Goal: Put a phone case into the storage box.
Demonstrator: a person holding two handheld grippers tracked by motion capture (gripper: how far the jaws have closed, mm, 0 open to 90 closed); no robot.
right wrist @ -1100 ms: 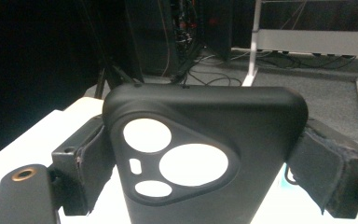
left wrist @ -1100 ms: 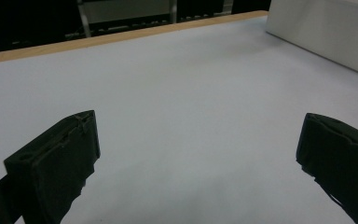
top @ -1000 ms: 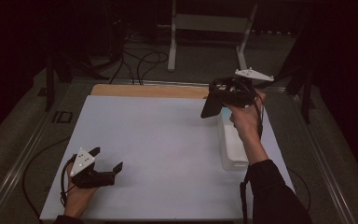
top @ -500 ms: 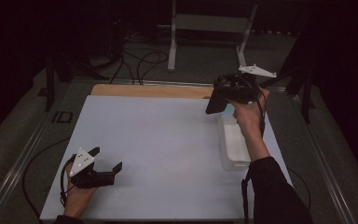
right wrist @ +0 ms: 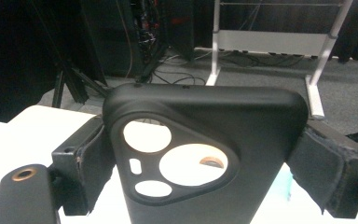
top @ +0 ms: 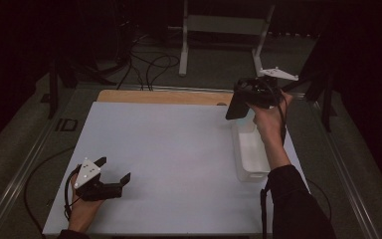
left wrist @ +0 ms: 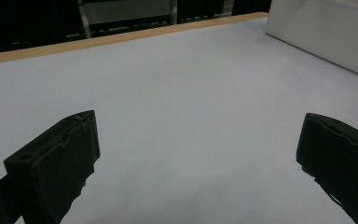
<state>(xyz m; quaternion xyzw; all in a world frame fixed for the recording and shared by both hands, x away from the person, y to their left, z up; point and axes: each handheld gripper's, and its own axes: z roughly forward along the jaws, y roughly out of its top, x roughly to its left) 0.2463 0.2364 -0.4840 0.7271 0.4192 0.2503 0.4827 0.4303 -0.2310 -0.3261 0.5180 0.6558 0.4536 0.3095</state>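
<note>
Since the earlier frames, the right tongs [top: 238,102] have shifted slightly toward the far right corner of the tabletop [top: 169,149], carrying the phone case [top: 235,105] with them; the left tongs [top: 113,174] have not changed position.

Right tongs: clenched on the phone case. In the right gripper view the two black jaws press against the case's left and right edges. The phone case [right wrist: 205,154] is matte black, with rounded corners and a rounded-triangular camera recess pierced by two large round cut-outs, one oval and one small slot. It is held raised above the far end of the white tray [top: 252,154], clear of the surface.

White tray: rectangular, shallow, smooth plastic, lying along the right edge of the tabletop.

Left tongs: released. In the left gripper view the jaws stand wide apart with nothing between them, low over the near left area of the tabletop.

Tabletop: flat, pale matte sheet; a strip of bare wood edging [top: 164,97] runs along the far side.
</note>
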